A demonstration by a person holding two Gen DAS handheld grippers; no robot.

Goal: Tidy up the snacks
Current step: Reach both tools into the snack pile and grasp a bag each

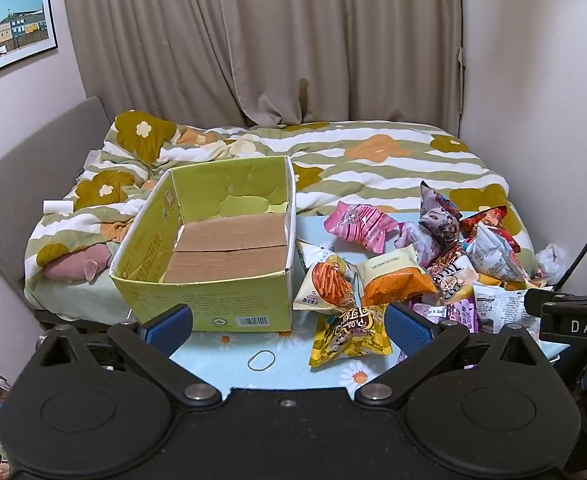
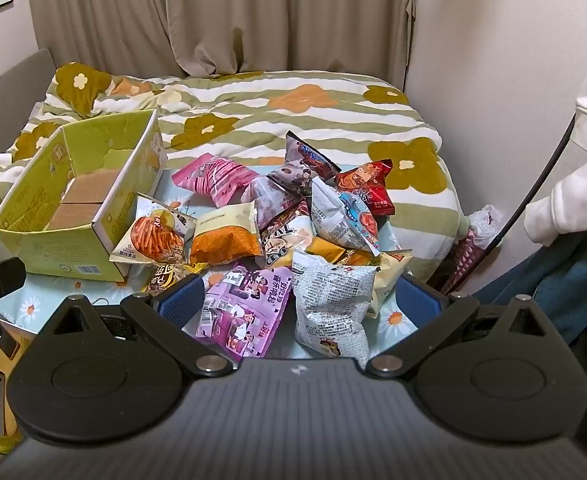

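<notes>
a: where are the snacks?
b: heaped crinkly foil snack packets (image 2: 293, 216) on the table (image 1: 221, 360), right of the open yellow-green cardboard box (image 1: 213, 256), which holds none.
a: and the grippers?
b: left gripper (image 1: 289, 320) and right gripper (image 2: 297, 300) both released, holding nothing.

- The open box (image 1: 213, 256) sits on the counter (image 1: 229, 360), left of the snack pile (image 2: 293, 220).
- A rubber band (image 1: 260, 359) lies before the box.
- The bed (image 1: 373, 160) lies behind both.
</notes>
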